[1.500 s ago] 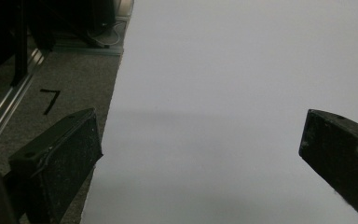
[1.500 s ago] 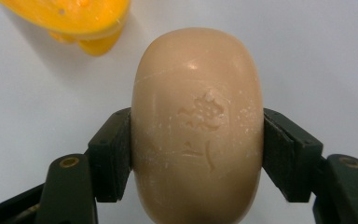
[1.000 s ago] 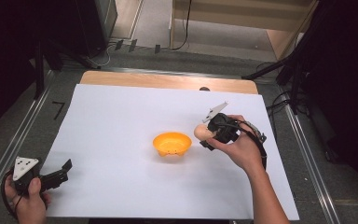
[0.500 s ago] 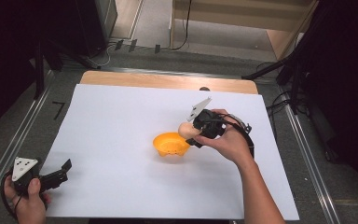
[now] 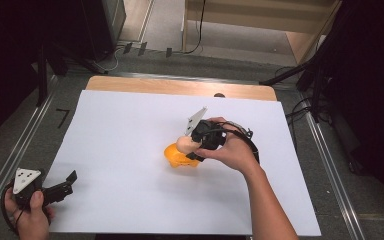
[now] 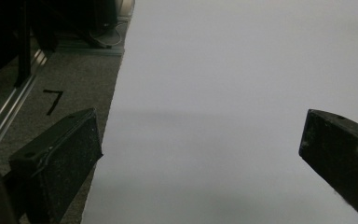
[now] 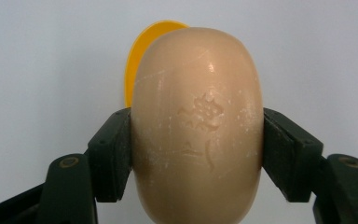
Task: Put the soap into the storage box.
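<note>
Table (image 5: 130, 85): wooden top, far edge bare, flanked by grey carpeted strips with metal rails.

White sheet (image 5: 130, 140): laid flat across most of the table, unmarked and uncreased. Seen close up in the left gripper view (image 6: 223, 93), with the grey strip and a black angular mark beside its edge.

Right hand (image 5: 232, 150): over the middle of the sheet, forearm entering from the bottom edge, cable looped round the wrist.

Right gripper (image 5: 189, 146): pointed toward the left of the high view, grey three-cornered plate raised on its far side. Jaws clamped on the bar of soap from both flanks, pads pressed flat against its sides, as confirmed in the right gripper view (image 7: 196, 144).

Left hand (image 5: 27, 215): at the near left corner of the sheet, well apart from the right hand.

Left gripper (image 5: 66, 182): resting low at that corner, jaws spread wide with nothing between them, bare sheet visible in the gap in the left gripper view (image 6: 200, 154).

Orange bowl (image 5: 180, 159): small, standing on the sheet near its centre, partly covered by the right gripper.

Bar of soap (image 5: 185, 144): beige, oval, faint embossed mark on its face, held directly above the orange bowl. Contact with the bowl: cannot tell.
</note>
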A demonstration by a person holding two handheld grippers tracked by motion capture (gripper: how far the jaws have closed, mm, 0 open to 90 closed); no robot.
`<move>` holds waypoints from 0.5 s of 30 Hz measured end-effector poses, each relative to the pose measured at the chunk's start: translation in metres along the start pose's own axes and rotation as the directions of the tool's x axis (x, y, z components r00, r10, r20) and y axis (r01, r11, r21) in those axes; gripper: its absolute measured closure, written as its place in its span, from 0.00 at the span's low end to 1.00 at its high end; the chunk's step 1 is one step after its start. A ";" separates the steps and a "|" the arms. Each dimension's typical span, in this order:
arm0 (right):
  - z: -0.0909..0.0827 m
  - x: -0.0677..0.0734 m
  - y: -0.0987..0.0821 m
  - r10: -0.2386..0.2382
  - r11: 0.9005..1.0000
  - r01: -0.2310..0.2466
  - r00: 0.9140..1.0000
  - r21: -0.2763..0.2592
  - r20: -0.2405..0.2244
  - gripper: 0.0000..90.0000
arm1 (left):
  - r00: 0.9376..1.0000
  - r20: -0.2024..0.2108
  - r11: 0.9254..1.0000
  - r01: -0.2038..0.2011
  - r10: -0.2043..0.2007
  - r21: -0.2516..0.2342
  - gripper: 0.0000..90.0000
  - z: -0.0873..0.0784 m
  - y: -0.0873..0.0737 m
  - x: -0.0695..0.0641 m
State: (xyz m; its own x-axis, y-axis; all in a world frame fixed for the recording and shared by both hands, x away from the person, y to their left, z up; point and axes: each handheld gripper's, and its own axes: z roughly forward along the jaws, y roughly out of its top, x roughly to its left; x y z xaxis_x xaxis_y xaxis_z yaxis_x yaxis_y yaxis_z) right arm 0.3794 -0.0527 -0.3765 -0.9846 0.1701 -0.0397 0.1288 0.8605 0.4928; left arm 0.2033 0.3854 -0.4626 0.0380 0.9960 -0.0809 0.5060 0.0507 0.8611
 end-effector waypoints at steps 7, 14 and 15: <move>0.014 -0.002 0.007 -0.069 0.997 0.070 0.997 0.014 -0.040 0.37 | 1.000 0.005 1.000 -0.004 0.004 0.006 0.00 0.000 0.000 0.000; 0.022 -0.005 0.010 -0.096 0.995 0.099 0.993 0.030 -0.075 0.37 | 1.000 0.007 1.000 -0.003 0.003 0.005 0.00 0.000 0.000 0.001; 0.022 -0.006 0.010 -0.088 0.995 0.091 0.992 0.033 -0.085 0.37 | 1.000 0.008 1.000 -0.003 0.003 0.005 0.00 0.000 0.000 0.001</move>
State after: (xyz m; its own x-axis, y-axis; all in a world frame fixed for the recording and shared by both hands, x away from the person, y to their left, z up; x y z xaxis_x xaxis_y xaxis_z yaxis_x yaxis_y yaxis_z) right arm 0.3891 -0.0340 -0.3906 -0.9986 0.0521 -0.0093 0.0421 0.8878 0.4583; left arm 0.2036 0.3860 -0.4626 0.0462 0.9955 -0.0824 0.5099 0.0474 0.8590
